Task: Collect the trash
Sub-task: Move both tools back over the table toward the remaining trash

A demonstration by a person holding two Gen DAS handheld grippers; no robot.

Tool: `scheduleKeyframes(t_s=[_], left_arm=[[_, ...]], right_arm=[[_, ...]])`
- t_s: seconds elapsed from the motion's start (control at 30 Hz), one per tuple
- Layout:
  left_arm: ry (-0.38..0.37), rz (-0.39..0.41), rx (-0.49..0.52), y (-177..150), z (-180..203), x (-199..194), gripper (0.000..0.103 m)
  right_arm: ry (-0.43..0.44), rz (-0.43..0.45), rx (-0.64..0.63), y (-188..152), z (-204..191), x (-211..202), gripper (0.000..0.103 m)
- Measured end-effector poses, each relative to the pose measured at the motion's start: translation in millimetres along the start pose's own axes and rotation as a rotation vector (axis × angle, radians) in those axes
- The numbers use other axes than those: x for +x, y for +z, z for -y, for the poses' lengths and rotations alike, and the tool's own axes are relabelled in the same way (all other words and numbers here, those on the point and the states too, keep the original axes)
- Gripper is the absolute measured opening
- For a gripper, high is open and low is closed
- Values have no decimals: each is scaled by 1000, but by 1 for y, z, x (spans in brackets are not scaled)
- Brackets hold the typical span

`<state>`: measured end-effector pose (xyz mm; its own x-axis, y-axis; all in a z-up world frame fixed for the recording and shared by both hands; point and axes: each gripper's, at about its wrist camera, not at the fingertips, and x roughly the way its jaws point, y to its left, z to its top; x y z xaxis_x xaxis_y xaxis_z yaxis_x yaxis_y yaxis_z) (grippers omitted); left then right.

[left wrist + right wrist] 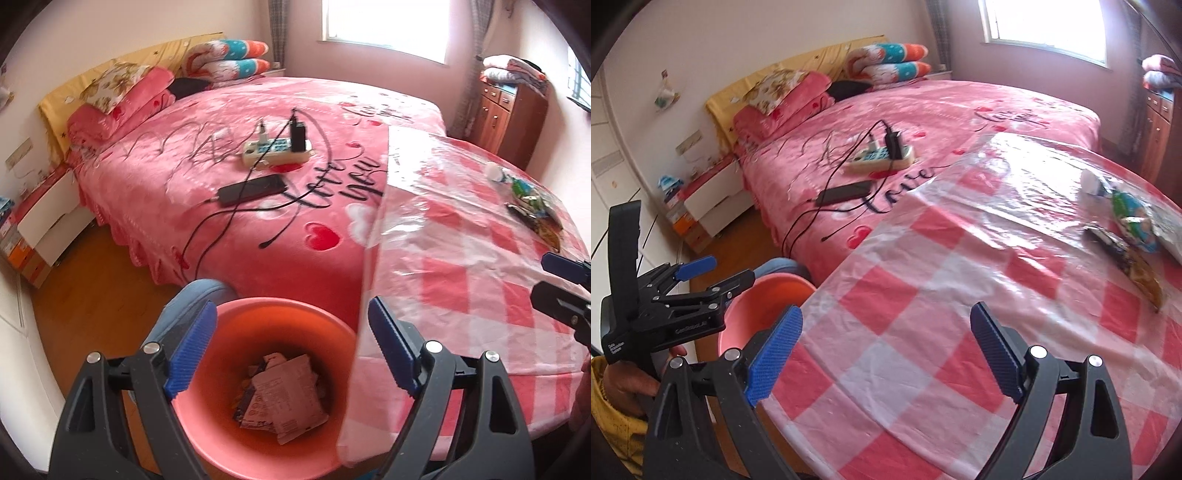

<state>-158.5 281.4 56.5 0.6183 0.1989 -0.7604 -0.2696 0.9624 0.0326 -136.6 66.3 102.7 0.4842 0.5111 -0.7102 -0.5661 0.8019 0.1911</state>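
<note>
A pink bin (332, 369) stands on the floor by the table, with paper wrappers (284, 398) inside; it also shows in the right wrist view (764, 295). My left gripper (291, 347) is open and empty right above the bin. My right gripper (886, 354) is open and empty over the checked table (923, 332). Trash lies at the table's far right: a green snack bag (1134, 218), a dark wrapper (1123, 247), a white crumpled piece (1091, 182) and a banana peel (1145, 280). The same pile shows in the left wrist view (532, 203).
A pink bed (240, 147) sits behind the table, carrying a power strip (277, 149), a phone (253, 189) and cables. A wooden cabinet (509, 110) stands at the back right. A blue stool (199, 295) is beside the bin.
</note>
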Motion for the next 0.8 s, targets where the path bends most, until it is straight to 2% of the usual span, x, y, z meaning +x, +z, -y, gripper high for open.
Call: scheduleKeyframes(t_s=[0.27,0.57,0.8], left_arm=[[-35,21,53,8,34,-13,84],[-74,17,115,19,79,-18,84],[-183,-10,150,47,134,-8,84]], right_arm=[[-38,64,36,-7,26,-22,91],[-90,124,107,-16,75,-41,91],[-113,153,242,-26,141,-57,91]])
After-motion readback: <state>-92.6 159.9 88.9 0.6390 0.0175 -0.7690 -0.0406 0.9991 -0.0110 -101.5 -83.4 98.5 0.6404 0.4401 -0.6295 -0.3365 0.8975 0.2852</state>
